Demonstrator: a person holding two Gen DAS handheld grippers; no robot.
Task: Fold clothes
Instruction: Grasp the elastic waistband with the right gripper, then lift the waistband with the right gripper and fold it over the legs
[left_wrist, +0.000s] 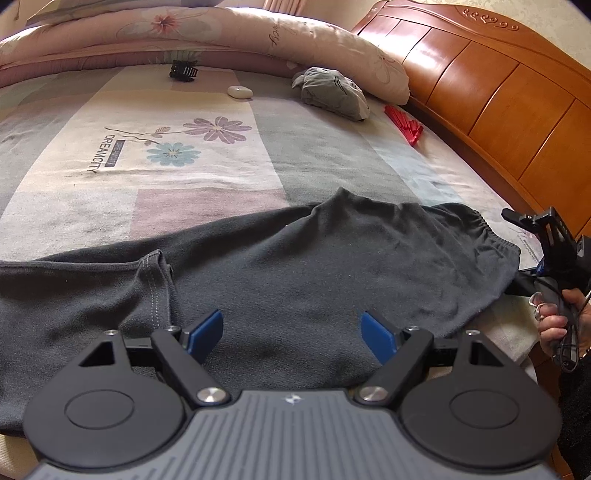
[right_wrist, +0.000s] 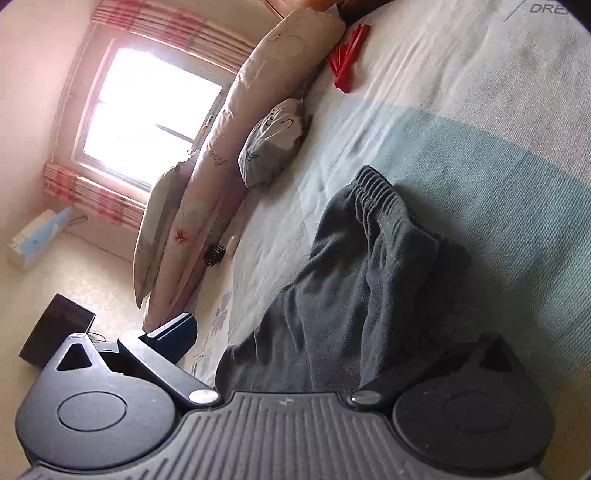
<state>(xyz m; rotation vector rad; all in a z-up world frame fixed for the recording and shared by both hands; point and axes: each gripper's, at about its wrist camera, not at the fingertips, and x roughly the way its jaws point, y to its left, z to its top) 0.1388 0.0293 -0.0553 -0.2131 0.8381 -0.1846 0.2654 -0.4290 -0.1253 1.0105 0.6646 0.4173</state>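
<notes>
Dark grey trousers (left_wrist: 295, 258) with an elastic waistband (left_wrist: 480, 225) lie spread across the patterned bedsheet (left_wrist: 166, 184). My left gripper (left_wrist: 291, 317) hovers open just over the middle of the cloth, with both blue pads (left_wrist: 207, 332) clear of it. In the left wrist view a hand holds my right gripper (left_wrist: 519, 251) at the waistband end. In the right wrist view the trousers (right_wrist: 351, 277) bunch up between the jaws of that gripper (right_wrist: 295, 325). Its left finger (right_wrist: 177, 332) stands apart from the cloth, so it is open. The cloth hides its other finger.
A red folding fan (left_wrist: 404, 125), a grey bundle (left_wrist: 332, 92), a small white object (left_wrist: 240, 91) and a black hair clip (left_wrist: 183, 70) lie near the rolled floral quilt (left_wrist: 258, 33). The wooden headboard (left_wrist: 498, 92) bounds the bed on the right. A bright window (right_wrist: 147, 110) faces the bed.
</notes>
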